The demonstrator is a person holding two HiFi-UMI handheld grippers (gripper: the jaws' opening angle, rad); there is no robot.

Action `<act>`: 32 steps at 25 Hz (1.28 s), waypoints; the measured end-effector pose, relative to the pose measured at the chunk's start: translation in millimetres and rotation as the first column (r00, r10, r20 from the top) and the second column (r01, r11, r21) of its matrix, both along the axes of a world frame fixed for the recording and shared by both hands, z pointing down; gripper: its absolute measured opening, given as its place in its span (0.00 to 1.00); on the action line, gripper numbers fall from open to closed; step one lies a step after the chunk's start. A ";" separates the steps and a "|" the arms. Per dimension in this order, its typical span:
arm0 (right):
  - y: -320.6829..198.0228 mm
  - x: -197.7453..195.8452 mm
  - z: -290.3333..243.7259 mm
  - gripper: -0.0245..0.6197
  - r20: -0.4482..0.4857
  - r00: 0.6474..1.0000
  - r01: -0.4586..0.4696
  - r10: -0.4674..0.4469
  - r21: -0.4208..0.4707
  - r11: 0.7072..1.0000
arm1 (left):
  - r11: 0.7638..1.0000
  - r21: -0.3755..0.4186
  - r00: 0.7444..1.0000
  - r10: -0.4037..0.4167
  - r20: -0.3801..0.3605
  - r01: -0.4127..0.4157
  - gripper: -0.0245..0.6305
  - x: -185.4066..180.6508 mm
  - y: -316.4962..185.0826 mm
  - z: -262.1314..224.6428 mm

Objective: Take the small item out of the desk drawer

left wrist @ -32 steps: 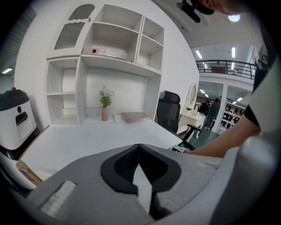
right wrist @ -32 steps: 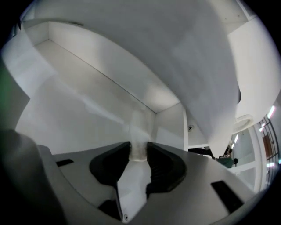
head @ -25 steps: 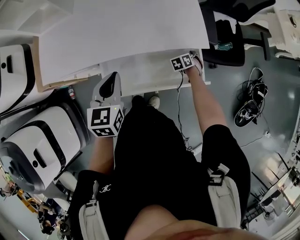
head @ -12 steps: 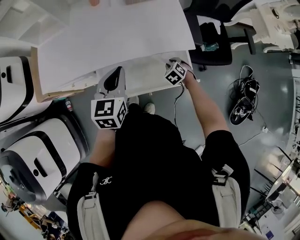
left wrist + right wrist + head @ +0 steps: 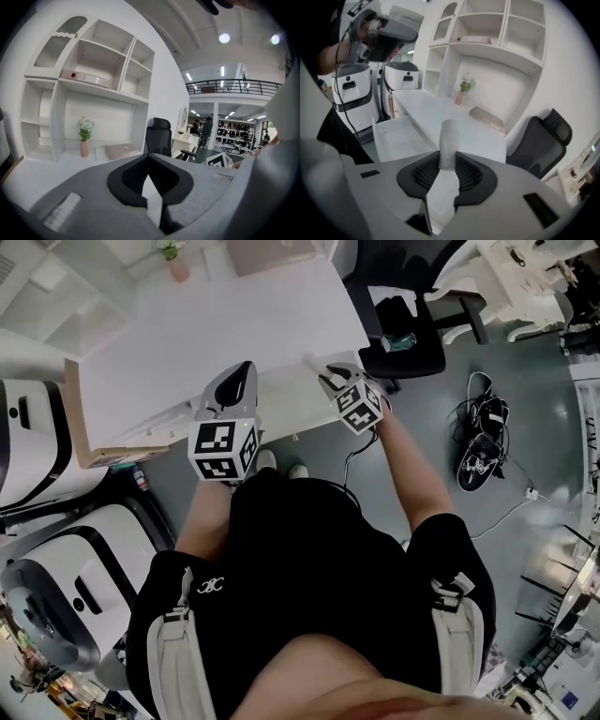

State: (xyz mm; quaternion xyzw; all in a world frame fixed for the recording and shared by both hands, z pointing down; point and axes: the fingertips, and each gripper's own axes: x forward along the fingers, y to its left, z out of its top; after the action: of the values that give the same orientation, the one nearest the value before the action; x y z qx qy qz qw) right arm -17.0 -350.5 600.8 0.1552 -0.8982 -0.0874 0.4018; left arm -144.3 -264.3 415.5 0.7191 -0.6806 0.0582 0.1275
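Note:
My right gripper point(image 5: 447, 157) is shut on a small white cylinder point(image 5: 449, 138), which stands upright between its black pads. It is held above the white desk point(image 5: 454, 124), with the open drawer point(image 5: 396, 138) below and to the left. In the head view the right gripper point(image 5: 325, 373) is at the desk's front edge, to the right of the drawer point(image 5: 286, 404). My left gripper point(image 5: 247, 367) hovers over the drawer's left side. In its own view the left gripper point(image 5: 149, 159) has its fingertips touching and nothing between them.
A shelf unit point(image 5: 89, 70) stands at the back of the desk, with a pink vase of flowers point(image 5: 461, 96) and a flat brown pad point(image 5: 487, 119). A black office chair point(image 5: 405, 334) is to the right. White machines point(image 5: 56, 568) stand left; cables point(image 5: 487, 446) lie on the floor.
My right gripper has come out of the drawer's right corner and turned, and now holds the cylinder over the desk edge. The left gripper has moved slightly toward the desk.

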 end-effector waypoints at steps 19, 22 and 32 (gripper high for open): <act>-4.5 38.1 -239.4 0.19 0.655 0.697 -0.442 0.293 0.070 0.894 | 0.991 0.083 0.993 0.096 0.075 -0.102 0.06 26.9 -18.4 -55.2; -4.8 41.8 -246.8 0.19 0.673 0.673 -0.457 0.307 0.052 0.888 | 0.990 0.091 0.992 0.099 0.074 -0.106 0.06 27.6 -18.6 -59.2; 4.4 39.8 -252.8 0.19 0.680 0.666 -0.467 0.305 0.062 0.882 | 0.988 0.100 0.992 0.110 0.061 -0.115 0.06 23.8 -14.2 -63.7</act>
State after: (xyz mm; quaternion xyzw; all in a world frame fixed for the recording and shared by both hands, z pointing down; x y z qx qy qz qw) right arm 22.8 -346.1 347.9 0.4091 -0.9100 -0.0438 0.0516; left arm -120.5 -278.5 351.8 0.7601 -0.6443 0.0497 0.0679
